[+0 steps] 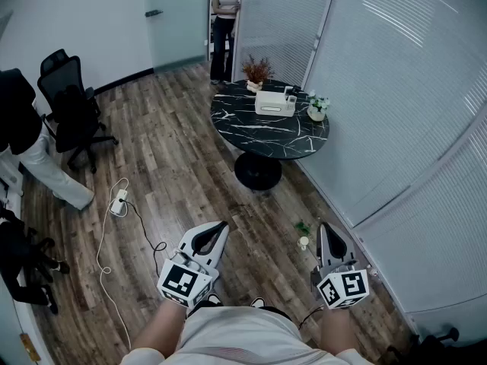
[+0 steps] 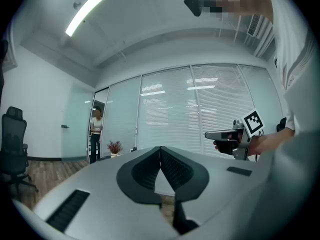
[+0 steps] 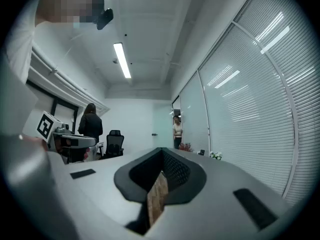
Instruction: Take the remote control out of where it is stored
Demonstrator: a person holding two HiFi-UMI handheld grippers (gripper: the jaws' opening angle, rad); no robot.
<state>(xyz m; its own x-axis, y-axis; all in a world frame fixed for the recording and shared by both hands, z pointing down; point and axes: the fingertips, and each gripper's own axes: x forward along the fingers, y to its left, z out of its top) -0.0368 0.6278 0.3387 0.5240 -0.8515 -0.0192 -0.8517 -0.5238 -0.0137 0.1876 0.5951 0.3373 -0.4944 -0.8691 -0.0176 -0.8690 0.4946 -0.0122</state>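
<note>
Ahead of you a round black marble table [image 1: 268, 131] stands on the wood-plank floor [image 1: 175, 166] beside the wall of closed blinds [image 1: 396, 90], with a pot of dried reddish stems [image 1: 257, 71] at its far edge and a small pot of white flowers [image 1: 316, 109] at its right edge. To your left a black office chair [image 1: 72, 105] sits near a person in a dark top and light trousers [image 1: 30, 147], and a white power strip [image 1: 118, 202] lies on the floor with its cable trailing towards you. Another person [image 1: 225, 21] stands in the doorway beyond the table, and a little green plant [image 1: 303, 230] sits on the floor just beside the blinds.
</note>
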